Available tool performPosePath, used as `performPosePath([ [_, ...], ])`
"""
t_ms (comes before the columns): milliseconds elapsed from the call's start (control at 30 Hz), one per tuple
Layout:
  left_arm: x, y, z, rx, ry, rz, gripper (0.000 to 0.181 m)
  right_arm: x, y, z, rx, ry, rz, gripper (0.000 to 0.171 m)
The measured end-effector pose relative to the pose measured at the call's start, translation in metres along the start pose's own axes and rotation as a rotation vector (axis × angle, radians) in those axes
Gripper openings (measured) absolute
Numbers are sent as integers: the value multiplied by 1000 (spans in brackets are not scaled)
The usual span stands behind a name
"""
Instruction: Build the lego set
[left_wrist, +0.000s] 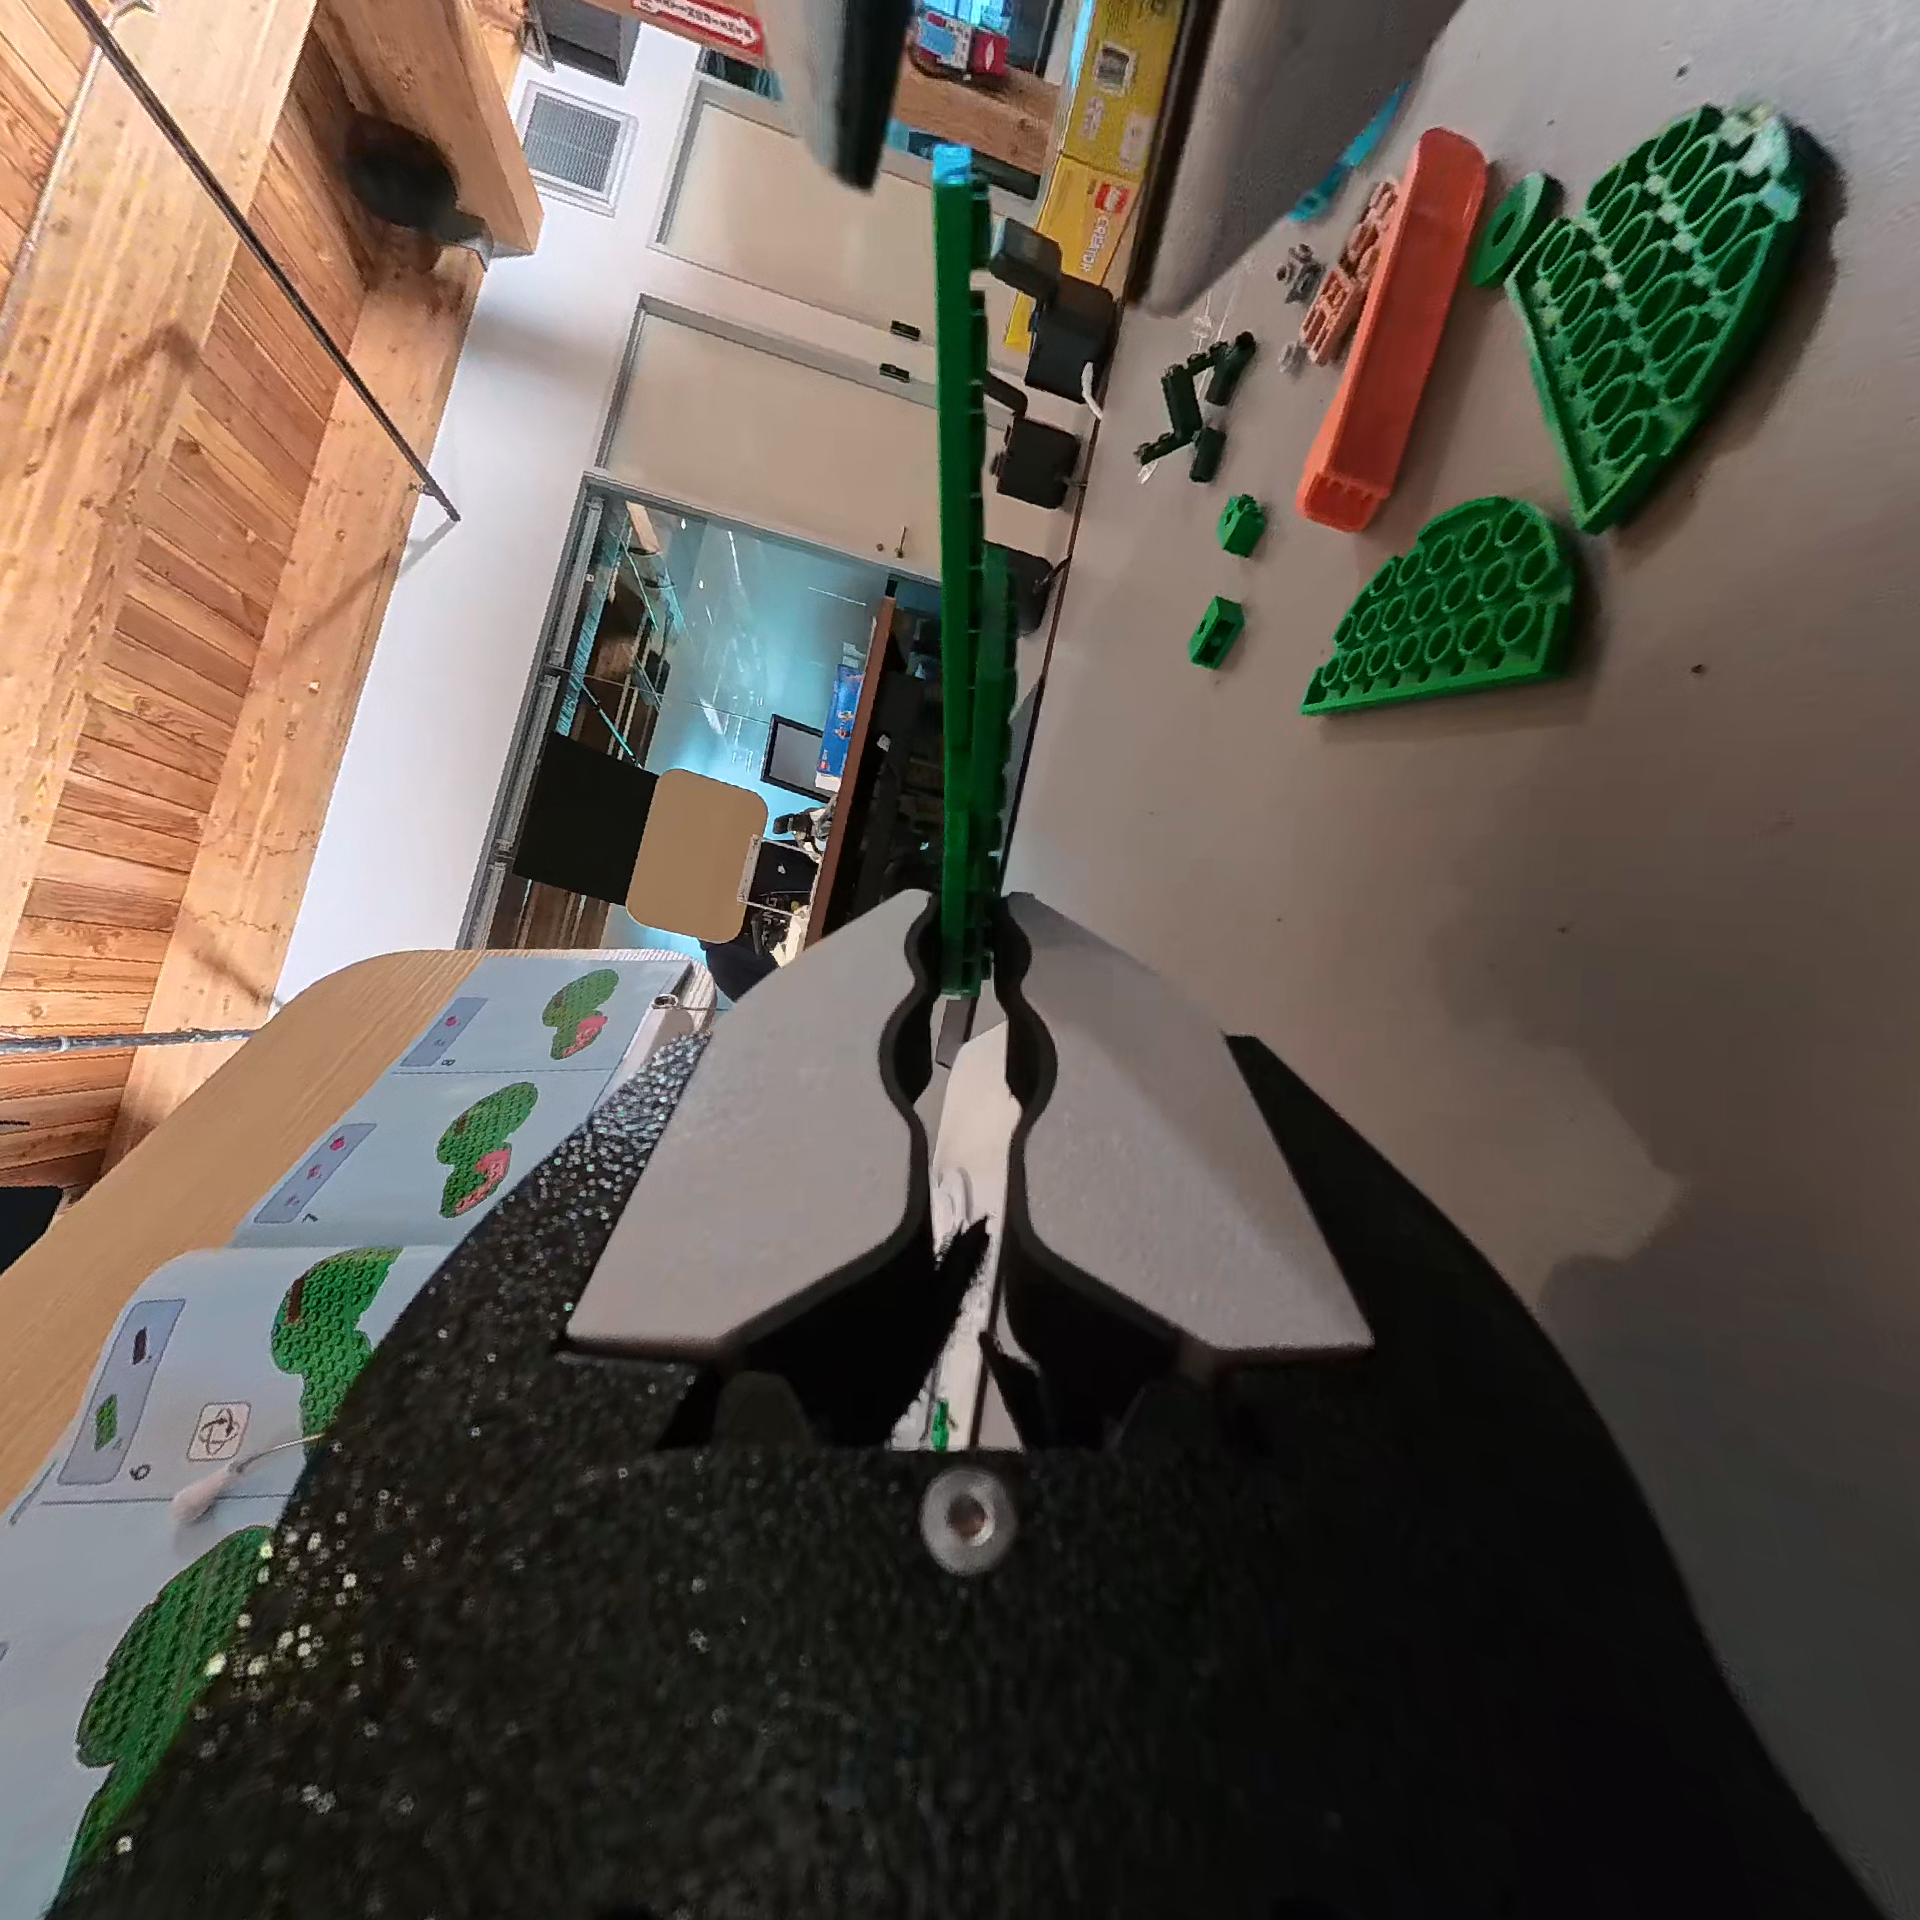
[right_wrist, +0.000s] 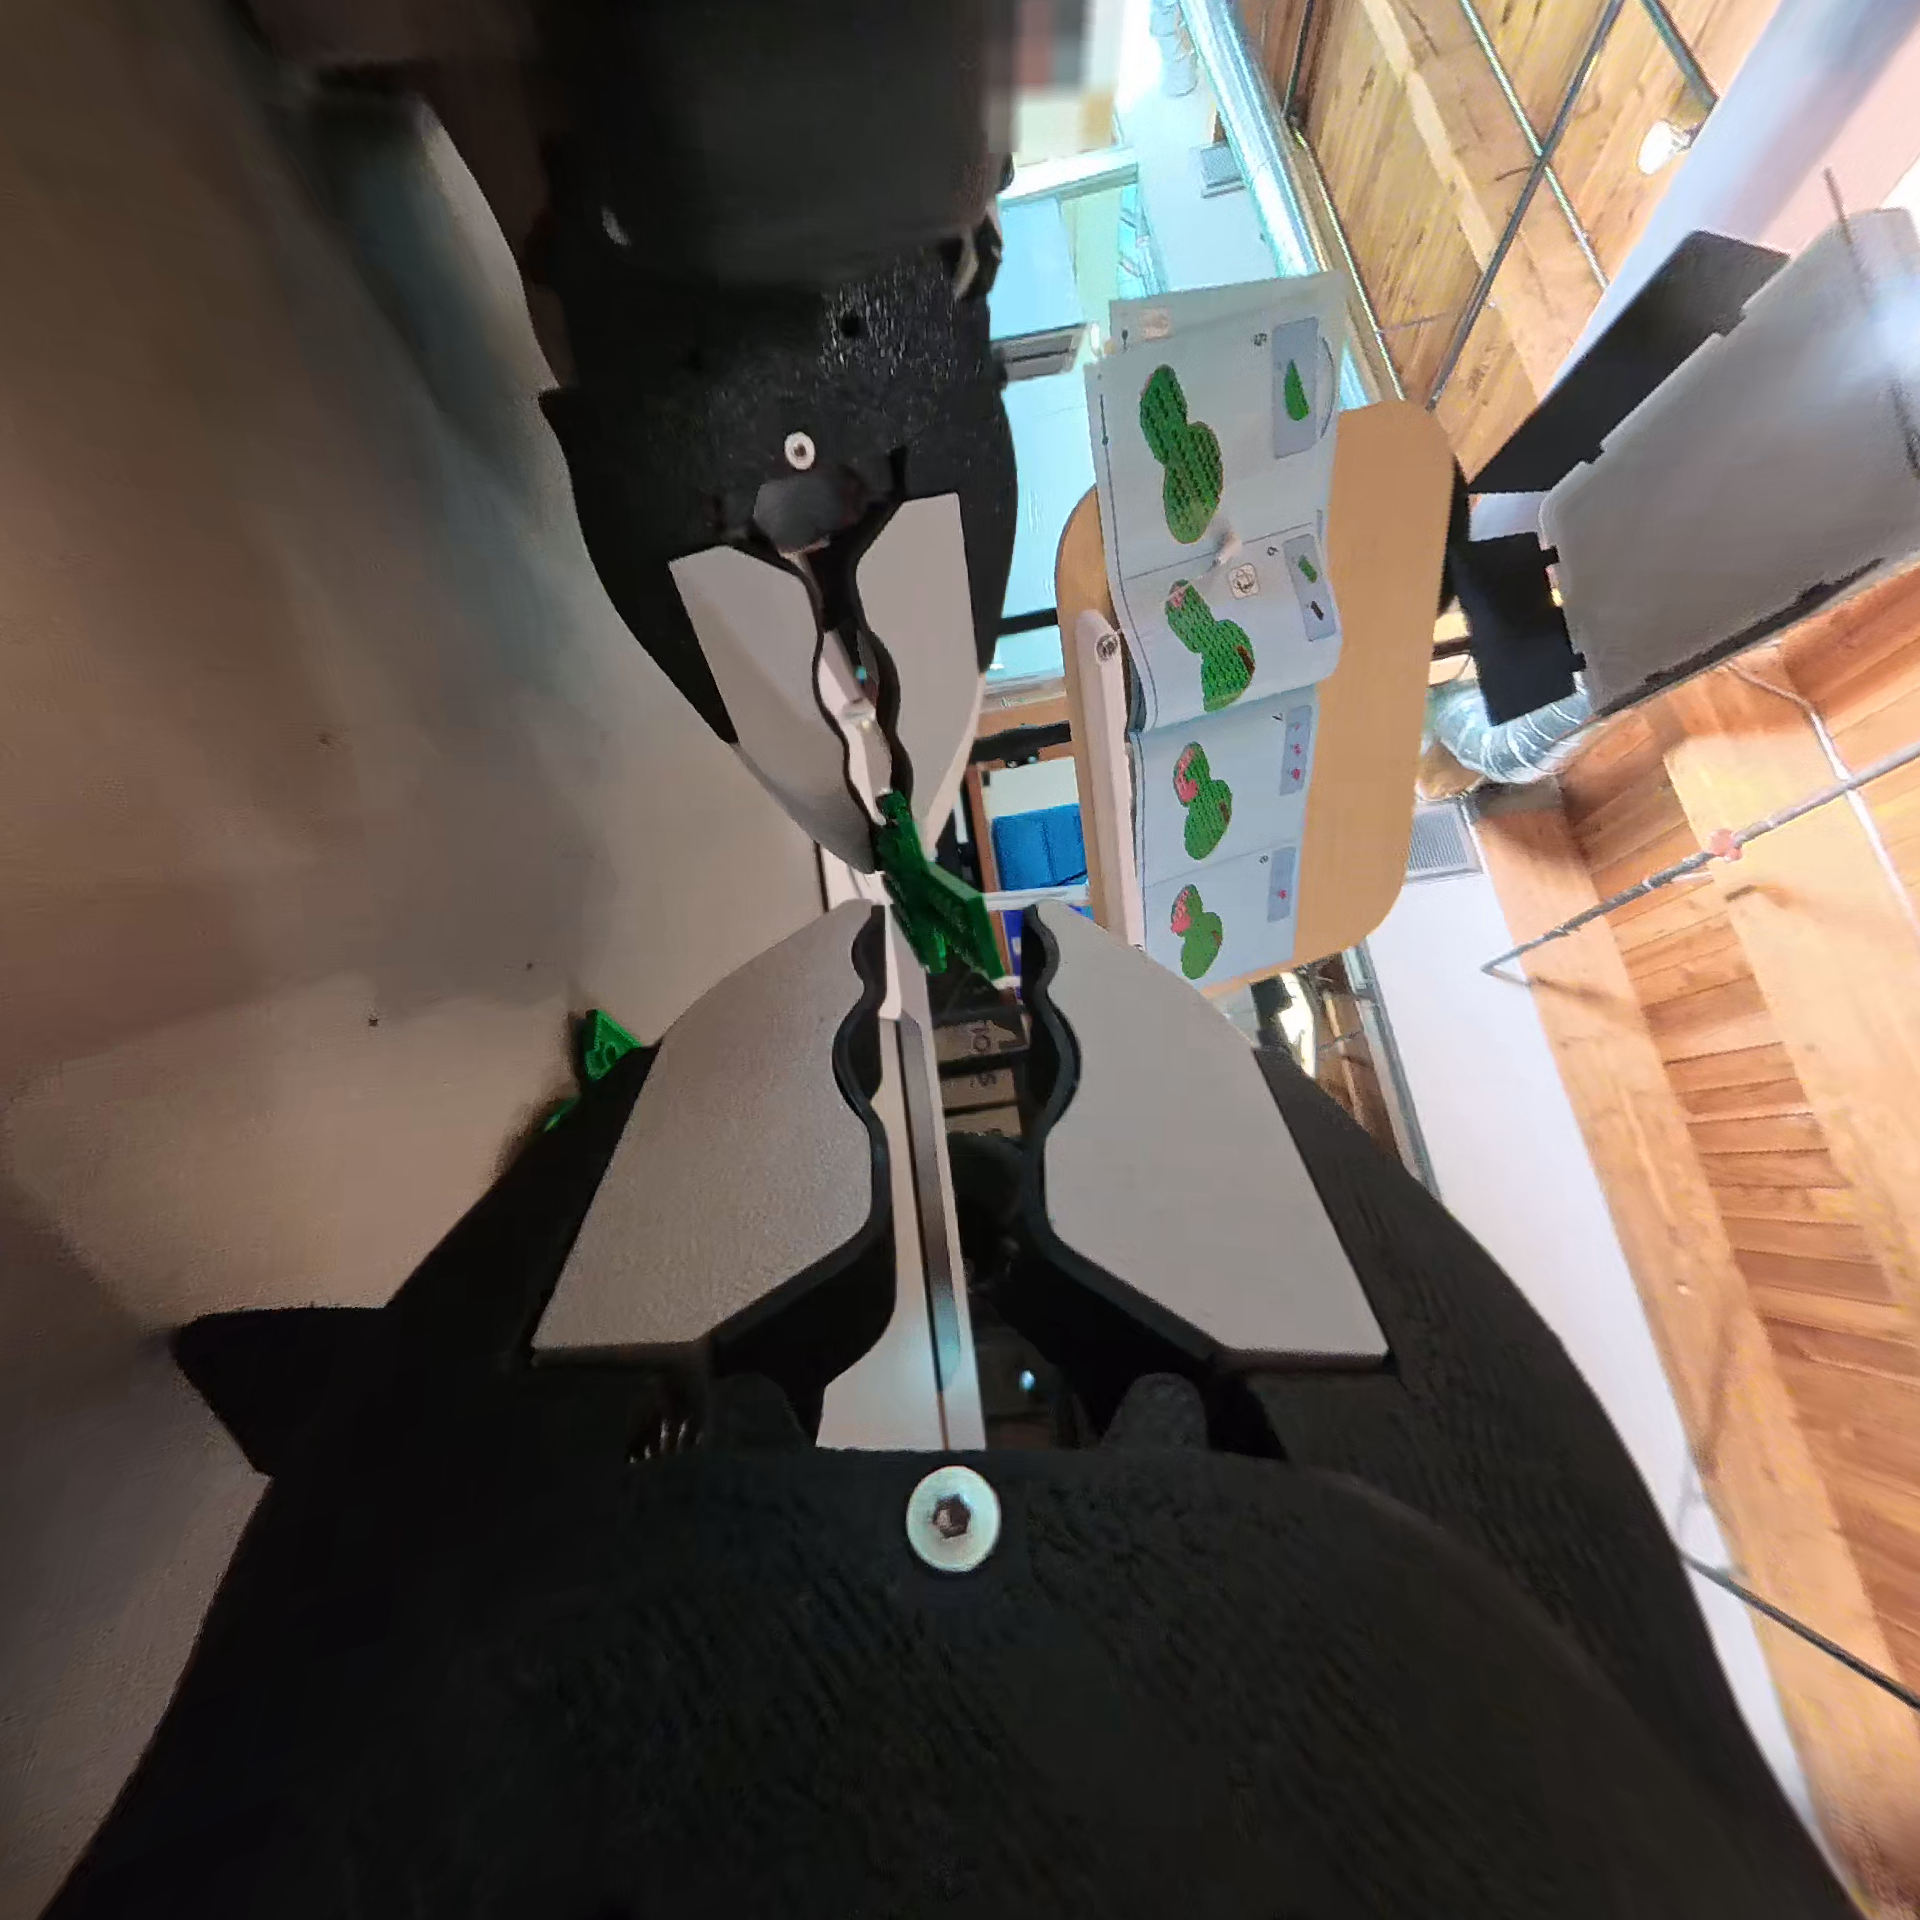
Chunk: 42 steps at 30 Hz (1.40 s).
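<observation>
My left gripper (left_wrist: 966, 920) is shut on the near end of a green lego plate assembly (left_wrist: 961, 540), held edge-on in the air beside the grey table (left_wrist: 1455, 1039). In the right wrist view the left gripper (right_wrist: 883, 831) faces mine with the green plate (right_wrist: 935, 904) sticking out of it. My right gripper (right_wrist: 951, 935) is open, its fingertips on either side of the plate's free end without clamping it. One dark finger of the right gripper (left_wrist: 847, 94) shows at the plate's far end in the left wrist view.
On the table lie a large green plate (left_wrist: 1673, 312), a half-round green plate (left_wrist: 1455, 613), an orange long piece (left_wrist: 1392, 332), two small green bricks (left_wrist: 1242, 525), and dark green parts (left_wrist: 1195, 405). An open instruction booklet (right_wrist: 1216, 665) rests on a wooden board (right_wrist: 1371, 675). There is about 9 cm between the tips of the two grippers. The orange long piece (left_wrist: 1392, 332) is about 12 cm from my right fingertips.
</observation>
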<state>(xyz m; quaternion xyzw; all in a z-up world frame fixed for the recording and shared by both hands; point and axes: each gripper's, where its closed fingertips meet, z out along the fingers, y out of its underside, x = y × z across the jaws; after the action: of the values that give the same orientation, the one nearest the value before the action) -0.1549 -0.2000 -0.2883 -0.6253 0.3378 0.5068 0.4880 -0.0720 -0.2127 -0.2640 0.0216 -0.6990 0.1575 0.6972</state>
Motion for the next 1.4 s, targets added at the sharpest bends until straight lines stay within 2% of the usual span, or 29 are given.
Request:
performPosePath([
  [100, 0, -3, -1, 19, 1, -7, 8, 5, 5, 3, -39, 60, -39, 7],
  [167, -13, -6, -2, 42, -74, -54, 12, 5, 4, 2, -26, 62, -29, 5],
  [233, -29, -8, -6, 62, -142, -150, 34, 11, 4, 0, -14, 83, 16, 3],
  [300, -34, -4, -6, 46, -138, -247, 57, 19, 4, -2, -9, 120, 25, 3],
  [367, -30, 7, -1, -2, -94, -330, 65, 24, 5, -4, -9, 147, 10, 3],
  [433, -24, 17, 3, -38, -58, -395, 65, 26, 7, -5, -15, 162, 1, 3],
  [567, -24, 27, 4, -64, -52, -486, 49, 27, 10, -6, -18, 175, -5, 3],
  [700, -30, 30, 2, -65, -92, -468, 41, 32, 10, -7, -6, 193, 32, 3],
  [1400, -27, 28, 3, -56, -86, -466, 40, 26, 17, -3, -23, 163, 56, 4],
])
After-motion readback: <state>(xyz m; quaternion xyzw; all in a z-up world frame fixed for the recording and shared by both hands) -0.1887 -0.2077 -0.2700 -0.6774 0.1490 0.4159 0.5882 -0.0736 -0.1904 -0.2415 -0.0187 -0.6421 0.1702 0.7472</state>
